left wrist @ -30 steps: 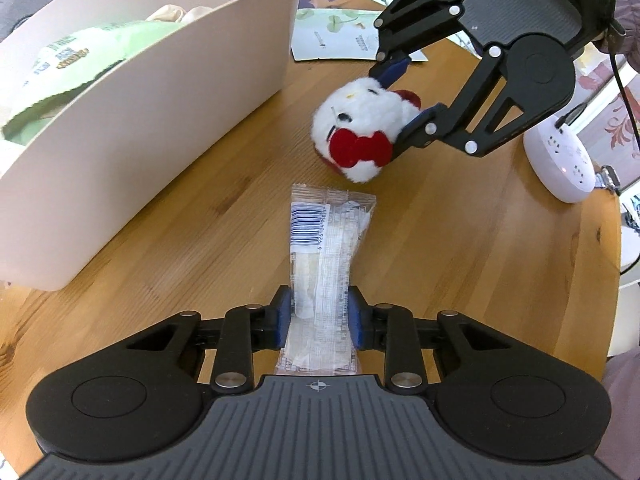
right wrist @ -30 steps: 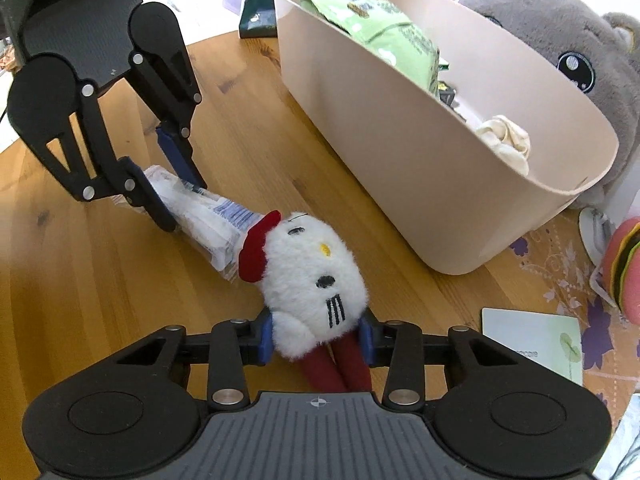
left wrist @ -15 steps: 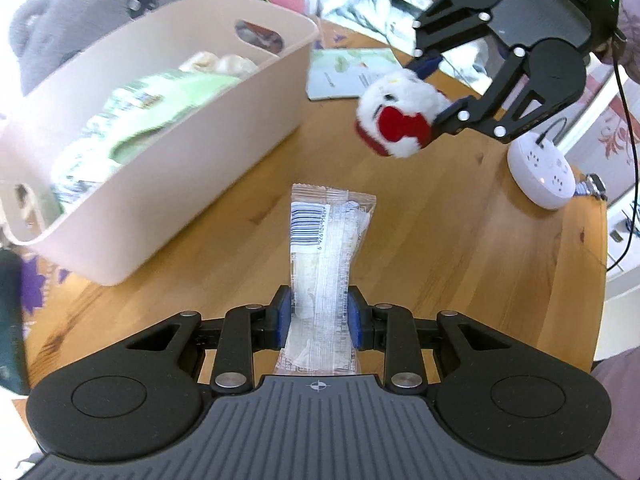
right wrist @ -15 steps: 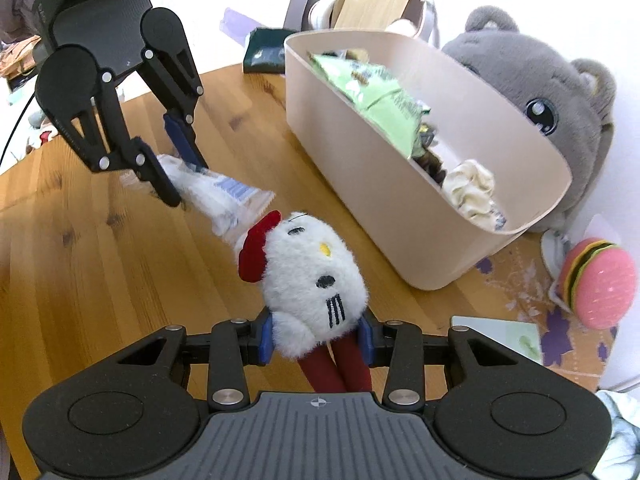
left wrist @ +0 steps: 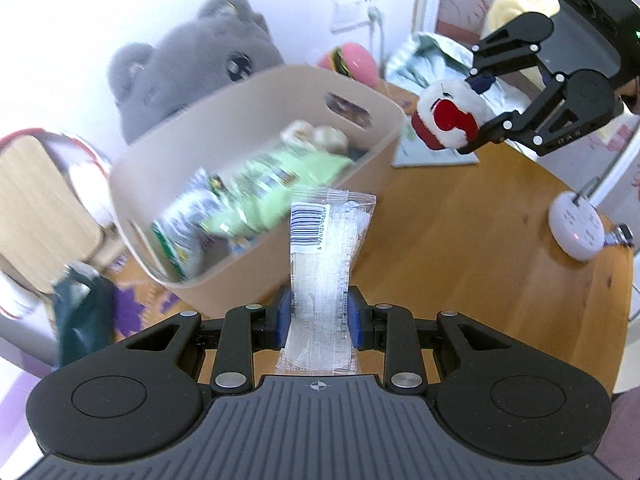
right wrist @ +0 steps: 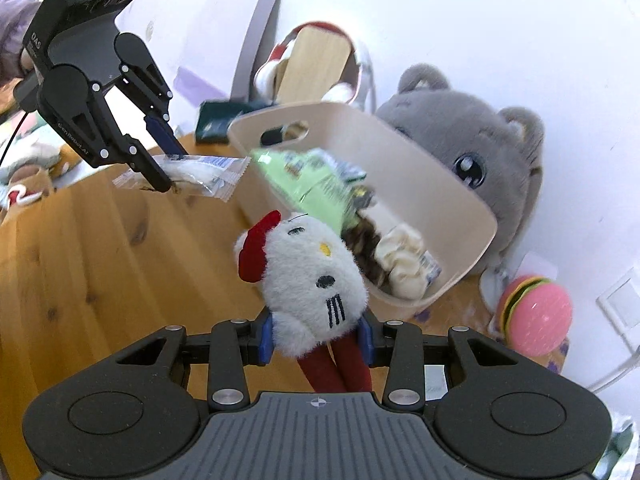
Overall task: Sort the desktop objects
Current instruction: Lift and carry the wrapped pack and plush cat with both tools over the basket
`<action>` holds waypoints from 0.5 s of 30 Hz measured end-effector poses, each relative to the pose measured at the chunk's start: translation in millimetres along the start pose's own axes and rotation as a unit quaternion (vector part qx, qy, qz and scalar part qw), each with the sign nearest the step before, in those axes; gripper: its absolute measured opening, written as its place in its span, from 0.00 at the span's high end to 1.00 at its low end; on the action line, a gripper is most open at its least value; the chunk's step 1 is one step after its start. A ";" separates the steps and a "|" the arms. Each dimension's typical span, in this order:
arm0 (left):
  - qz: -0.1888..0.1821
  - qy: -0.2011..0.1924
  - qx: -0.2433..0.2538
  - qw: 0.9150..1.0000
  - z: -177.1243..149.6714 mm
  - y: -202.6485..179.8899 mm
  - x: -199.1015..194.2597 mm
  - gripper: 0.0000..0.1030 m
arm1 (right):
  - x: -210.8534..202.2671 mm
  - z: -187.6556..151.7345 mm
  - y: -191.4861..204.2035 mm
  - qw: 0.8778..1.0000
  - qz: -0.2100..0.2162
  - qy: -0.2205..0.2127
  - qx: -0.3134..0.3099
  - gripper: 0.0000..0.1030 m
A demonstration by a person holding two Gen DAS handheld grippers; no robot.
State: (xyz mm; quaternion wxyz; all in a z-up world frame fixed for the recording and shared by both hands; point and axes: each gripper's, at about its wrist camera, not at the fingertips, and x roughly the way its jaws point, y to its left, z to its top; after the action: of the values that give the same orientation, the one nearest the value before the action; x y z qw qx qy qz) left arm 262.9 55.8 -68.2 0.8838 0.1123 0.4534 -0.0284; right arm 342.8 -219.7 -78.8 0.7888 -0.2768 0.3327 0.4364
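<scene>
Gripping crinkly packet (left wrist: 324, 264), fluffy plush (right wrist: 308, 288)

Round wooden table (left wrist: 460, 240), pale knotted boards. White wall (right wrist: 480, 20) behind, bearing a white socket plate (left wrist: 352, 10) with a cord plugged in. Wooden chair back (right wrist: 316, 64) with a white metal frame beside the table. Purple patterned mat (left wrist: 132, 300) at the table's edge. Bright, even light.

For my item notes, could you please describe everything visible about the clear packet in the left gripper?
The clear packet is a long, flat, crinkly plastic wrapper with a white barcode label near its far end and pale contents inside. The left gripper is shut on its near part, blue pads on both edges. It hangs clear of the wooden table, far end toward the beige bin.
</scene>
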 end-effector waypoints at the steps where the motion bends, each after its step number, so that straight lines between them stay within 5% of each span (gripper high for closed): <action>1: 0.004 -0.004 -0.001 1.000 3.6 3.6 -3.4 0.72 | -1.4 3.7 -1.9 1.000 -0.003 -0.004 0.002 0.63; 15: 0.080 -0.038 -0.065 0.994 59.6 51.6 -3.0 0.72 | 18.6 52.6 -35.3 0.996 -0.046 -0.042 0.058 0.63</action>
State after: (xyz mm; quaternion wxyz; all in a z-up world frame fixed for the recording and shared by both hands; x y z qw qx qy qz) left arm 316.4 92.5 -23.3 0.9050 0.0894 0.4102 0.0682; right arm 395.9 -188.6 -55.0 0.8362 -0.2270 0.3109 0.3906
